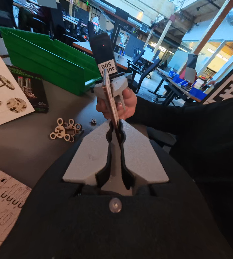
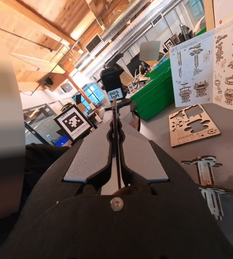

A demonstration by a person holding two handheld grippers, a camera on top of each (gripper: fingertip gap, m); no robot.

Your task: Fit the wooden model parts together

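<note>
A thin wooden parts sheet (image 1: 110, 95) is held edge-on above the table, between the two grippers. My left gripper (image 1: 115, 123) is shut on its near end. My right gripper (image 1: 110, 88), held by a hand (image 1: 127, 103), grips the far end. In the right wrist view my right gripper (image 2: 115, 126) is shut on the same sheet (image 2: 114, 112), with the left gripper (image 2: 123, 110) facing it. A partly built wooden assembly (image 1: 66, 130) with ring-shaped lobes lies on the grey table; it shows blurred in the right wrist view (image 2: 205, 176).
A flat wooden sheet with cut-outs (image 2: 193, 126) lies on the table, also at the left wrist view's lower left (image 1: 2, 203). An instruction sheet (image 2: 211, 67), a black box (image 1: 31, 91), green bins (image 1: 49, 58) and a tiny loose piece (image 1: 93, 121) are nearby. A marker board (image 2: 73, 123) stands behind. Only a small space, under 4 cm, lies between the two pairs of fingers.
</note>
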